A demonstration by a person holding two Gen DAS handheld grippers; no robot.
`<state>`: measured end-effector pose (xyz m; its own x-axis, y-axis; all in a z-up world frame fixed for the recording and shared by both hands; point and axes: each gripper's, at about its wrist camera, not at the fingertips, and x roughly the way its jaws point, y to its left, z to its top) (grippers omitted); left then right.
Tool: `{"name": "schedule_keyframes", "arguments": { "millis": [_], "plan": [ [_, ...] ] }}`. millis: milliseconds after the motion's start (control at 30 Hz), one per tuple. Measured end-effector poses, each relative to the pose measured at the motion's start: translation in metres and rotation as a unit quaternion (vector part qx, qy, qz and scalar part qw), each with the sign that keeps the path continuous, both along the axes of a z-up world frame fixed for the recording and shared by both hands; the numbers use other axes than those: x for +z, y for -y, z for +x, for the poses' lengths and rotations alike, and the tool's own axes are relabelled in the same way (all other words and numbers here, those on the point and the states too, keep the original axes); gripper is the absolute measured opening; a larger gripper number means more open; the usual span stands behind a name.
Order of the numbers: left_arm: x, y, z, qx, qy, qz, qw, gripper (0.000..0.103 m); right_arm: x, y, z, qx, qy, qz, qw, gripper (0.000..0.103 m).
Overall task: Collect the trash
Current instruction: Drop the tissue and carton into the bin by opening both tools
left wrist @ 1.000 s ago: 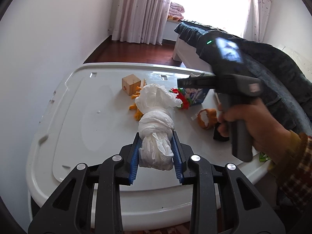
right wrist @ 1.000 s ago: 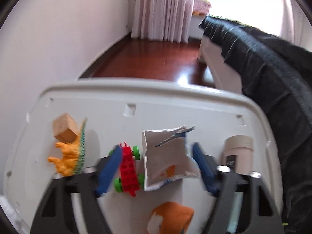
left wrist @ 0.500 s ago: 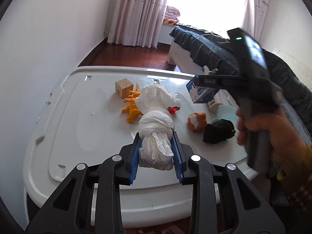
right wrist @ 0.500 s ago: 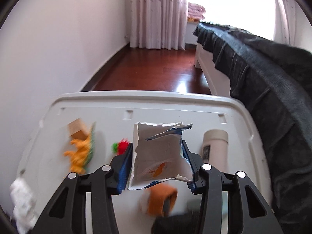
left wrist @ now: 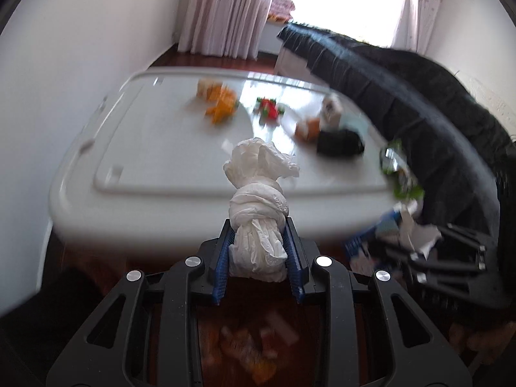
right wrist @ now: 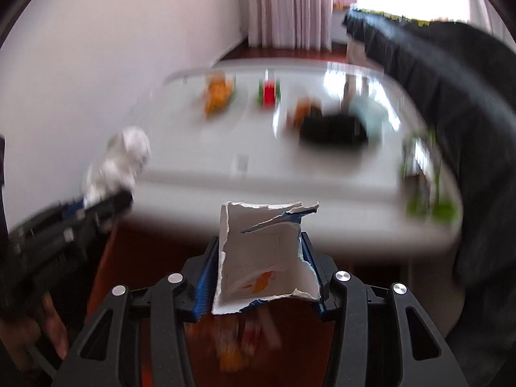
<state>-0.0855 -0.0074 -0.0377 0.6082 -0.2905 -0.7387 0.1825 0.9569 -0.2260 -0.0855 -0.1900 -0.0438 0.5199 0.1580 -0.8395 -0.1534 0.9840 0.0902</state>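
Note:
My left gripper is shut on a knotted white tissue wad and holds it in the air in front of the white table's near edge. My right gripper is shut on a torn white and blue carton, also off the table and low. The right gripper with its carton shows blurred in the left wrist view. The left gripper with its tissue shows blurred in the right wrist view.
On the table lie an orange toy, a red and green toy, a small orange item, a black lump, a pale cup and a green wrapper. A dark blanket lies to the right. Blurred items lie on the floor below.
Both grippers have pulled back and down off the table with their loads. The table now lies ahead of them, and the view is blurred by motion.

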Motion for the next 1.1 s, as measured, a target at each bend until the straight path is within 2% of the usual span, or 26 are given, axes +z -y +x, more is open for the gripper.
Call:
{"name": "schedule_keyframes", "arguments": {
  "millis": [100, 167, 267, 300, 333, 367, 433, 533, 600, 767, 900, 1000, 1100],
  "plan": [
    [-0.020, -0.008, -0.022, 0.009, -0.032, 0.014, 0.9993, 0.030, -0.032, 0.001, -0.031, -0.008, -0.038, 0.002, 0.999, 0.047],
    [-0.027, -0.010, -0.032, 0.017, -0.038, 0.028, 0.9987, 0.030, -0.052, 0.000, -0.045, -0.012, -0.063, 0.001, 0.998, 0.048],
    [-0.039, -0.015, -0.041, 0.025, -0.060, 0.038, 0.9972, 0.050, -0.073, -0.001, -0.053, -0.015, -0.102, 0.006, 0.995, 0.049],
    [-0.041, -0.015, -0.043, 0.029, -0.064, 0.038, 0.9968, 0.061, -0.077, -0.002, -0.055, -0.018, -0.112, 0.010, 0.994, 0.057],
    [-0.043, -0.016, -0.045, 0.035, -0.066, 0.041, 0.9964, 0.071, -0.079, -0.002, -0.055, -0.022, -0.118, 0.012, 0.993, 0.070],
    [-0.043, -0.016, -0.046, 0.040, -0.067, 0.047, 0.9958, 0.074, -0.079, -0.002, -0.057, -0.029, -0.119, 0.009, 0.992, 0.075],
    [-0.038, -0.016, -0.047, 0.044, -0.053, 0.057, 0.9960, 0.078, -0.075, -0.001, -0.061, -0.035, -0.102, 0.011, 0.994, 0.082],
    [-0.029, -0.019, -0.048, 0.054, -0.018, 0.066, 0.9962, 0.085, -0.062, 0.003, -0.064, -0.047, -0.053, -0.005, 0.997, 0.085],
    [-0.027, -0.021, -0.045, 0.058, -0.010, 0.062, 0.9963, 0.086, -0.056, 0.008, -0.064, -0.057, -0.035, -0.007, 0.998, 0.087],
    [-0.031, -0.022, -0.039, 0.063, -0.022, 0.053, 0.9963, 0.086, -0.057, 0.015, -0.058, -0.060, -0.028, -0.005, 0.998, 0.087],
    [-0.028, -0.021, -0.039, 0.062, -0.014, 0.055, 0.9965, 0.086, -0.058, 0.009, -0.058, -0.048, -0.021, -0.020, 0.998, 0.087],
    [-0.017, -0.021, -0.036, 0.060, 0.003, 0.053, 0.9968, 0.086, -0.049, 0.005, -0.058, -0.041, -0.003, -0.027, 0.999, 0.087],
    [0.005, -0.019, -0.028, 0.054, 0.037, 0.059, 0.9961, 0.086, -0.026, 0.003, -0.049, -0.034, 0.030, -0.033, 0.998, 0.087]
  ]
}}
